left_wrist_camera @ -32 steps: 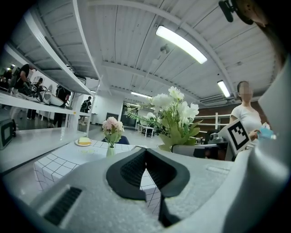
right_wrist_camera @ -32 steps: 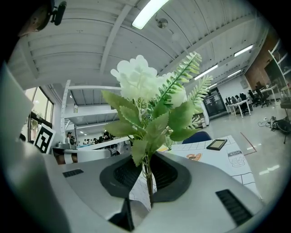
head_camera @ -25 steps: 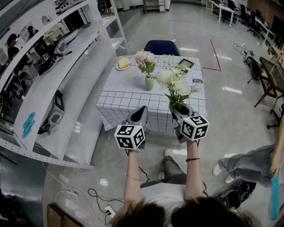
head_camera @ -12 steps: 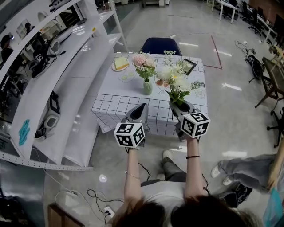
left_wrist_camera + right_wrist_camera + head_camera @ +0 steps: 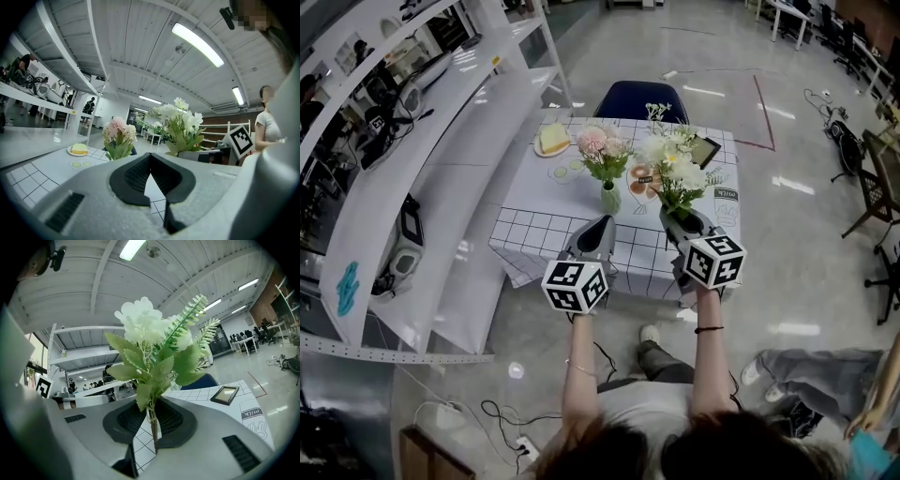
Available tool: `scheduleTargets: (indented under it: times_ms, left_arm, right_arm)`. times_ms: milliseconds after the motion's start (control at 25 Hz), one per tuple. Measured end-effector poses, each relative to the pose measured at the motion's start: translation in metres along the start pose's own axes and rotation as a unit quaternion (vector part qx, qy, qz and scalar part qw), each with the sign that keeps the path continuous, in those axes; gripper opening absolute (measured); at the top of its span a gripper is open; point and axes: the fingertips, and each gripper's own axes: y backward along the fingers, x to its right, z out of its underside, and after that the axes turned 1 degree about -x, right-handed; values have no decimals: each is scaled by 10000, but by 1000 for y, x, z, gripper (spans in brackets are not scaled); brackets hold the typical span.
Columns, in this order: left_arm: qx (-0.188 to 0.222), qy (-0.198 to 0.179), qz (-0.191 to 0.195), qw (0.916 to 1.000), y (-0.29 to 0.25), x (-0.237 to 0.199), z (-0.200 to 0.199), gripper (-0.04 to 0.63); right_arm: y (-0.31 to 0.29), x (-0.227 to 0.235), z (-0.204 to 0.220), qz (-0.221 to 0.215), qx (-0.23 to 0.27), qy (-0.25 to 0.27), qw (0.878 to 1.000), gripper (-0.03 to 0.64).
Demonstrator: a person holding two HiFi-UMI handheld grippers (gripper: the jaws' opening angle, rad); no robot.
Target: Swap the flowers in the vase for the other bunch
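R gripper [image 5: 682, 228] clamped on white bunch [image 5: 673, 171] stem; L gripper [image 5: 598, 232] jaws together, empty. At its 12 o'clock, vase [image 5: 610, 199] holds pink flowers [image 5: 602, 145]: removal and refill both pending.

White bunch [image 5: 675, 173] nearer the vase [image 5: 609, 199] (table [image 5: 534, 225] too).

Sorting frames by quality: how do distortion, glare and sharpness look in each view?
Head view: shelving bows at the edge, lamp glare streaks the floor. Left gripper view: fisheye with black corners, ceiling lamp blown out. Right gripper view: white bunch sharp, background curved.
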Motion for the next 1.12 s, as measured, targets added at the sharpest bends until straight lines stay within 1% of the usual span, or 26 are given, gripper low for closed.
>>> scheduleTargets:
  times_ms: [120, 320, 440, 840, 1000, 1120]
  left_arm:
    - [105, 85, 12, 9999, -12, -5, -8, 11]
    - [149, 303, 77, 9994, -34, -11, -13, 11]
    - [133, 321, 86, 9994, -46, -15, -11, 11]
    - [-330, 330, -104, 9989, -71, -34, 12, 11]
    - [-488, 323, -325, 9978, -77, -49, 20, 11]
    - [-579, 323, -405, 9970, -82, -57, 25, 11]
  right_arm:
    - [-11, 11, -9, -31, 29, 2, 10000, 62]
    - [-27, 27, -22, -111, 37, 41, 9999, 62]
    - [-35, 35, -24, -142, 14, 38, 9999, 61]
    - [-55, 57, -31, -108, 38, -30, 9999, 61]
    - [-61, 63, -30, -74, 13, -44, 10000, 62]
    - [-66, 67, -29, -54, -2, -72, 10000, 63]
